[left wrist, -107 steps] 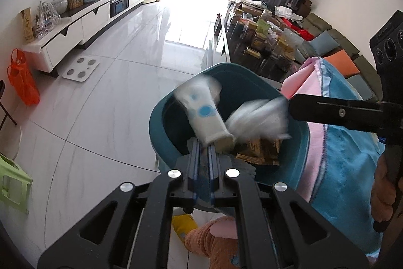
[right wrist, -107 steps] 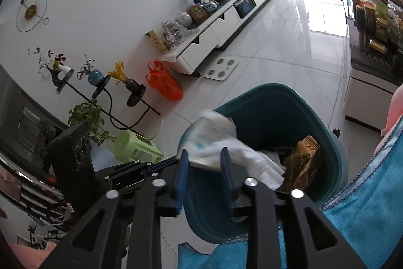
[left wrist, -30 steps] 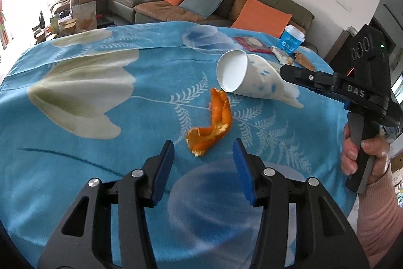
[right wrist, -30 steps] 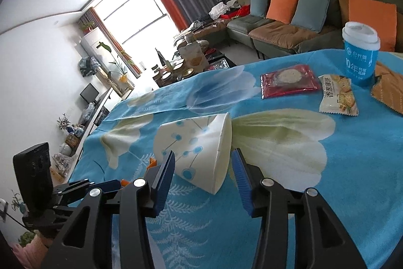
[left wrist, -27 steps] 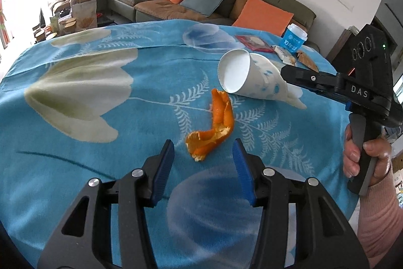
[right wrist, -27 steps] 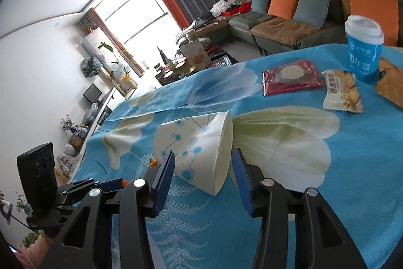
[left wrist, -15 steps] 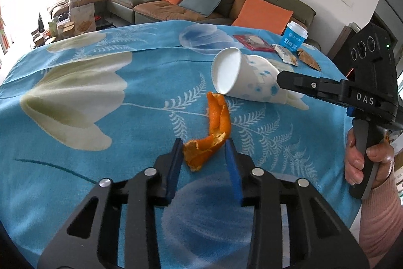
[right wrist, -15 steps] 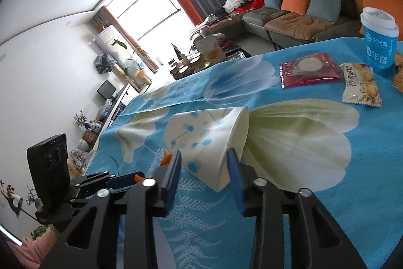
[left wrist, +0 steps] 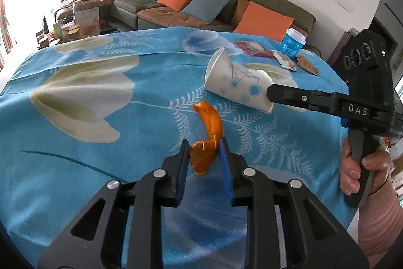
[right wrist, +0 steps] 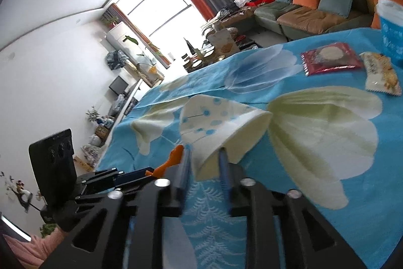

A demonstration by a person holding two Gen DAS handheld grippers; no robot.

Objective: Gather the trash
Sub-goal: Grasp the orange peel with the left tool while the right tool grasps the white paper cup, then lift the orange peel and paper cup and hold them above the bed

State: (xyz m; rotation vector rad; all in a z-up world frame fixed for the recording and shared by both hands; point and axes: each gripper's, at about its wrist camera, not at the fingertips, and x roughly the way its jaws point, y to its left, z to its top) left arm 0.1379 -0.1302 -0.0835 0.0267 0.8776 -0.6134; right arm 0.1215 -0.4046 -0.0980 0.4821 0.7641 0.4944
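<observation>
On the blue floral tablecloth (left wrist: 105, 132), the left gripper (left wrist: 204, 155) had its blue-padded fingers (left wrist: 183, 163) pressed against both sides of the near end of a curled orange peel (left wrist: 207, 135); the far end of the peel lay on the cloth, pointing toward a tipped paper cup (left wrist: 236, 87). The cup was white with blue dots and lay on its side, its open mouth facing the sofa (left wrist: 201, 1).

The right gripper (right wrist: 205, 163) was clamped on the cup's rim: in the right wrist view one finger sat inside the mouth and the other outside against the wall, with the paper pinched between them. From the left wrist view, only one black finger of that tool showed, reaching in from the right to the cup's narrow end, held by a hand (left wrist: 362, 173) in a pink sleeve.

Beyond the cup, toward the far right edge of the table, stood a blue lidded takeaway cup (left wrist: 293, 43), with a red snack packet (left wrist: 253, 48), a white cracker packet (left wrist: 284, 59) and a brown wrapper (left wrist: 307, 64) lying close together near it.
</observation>
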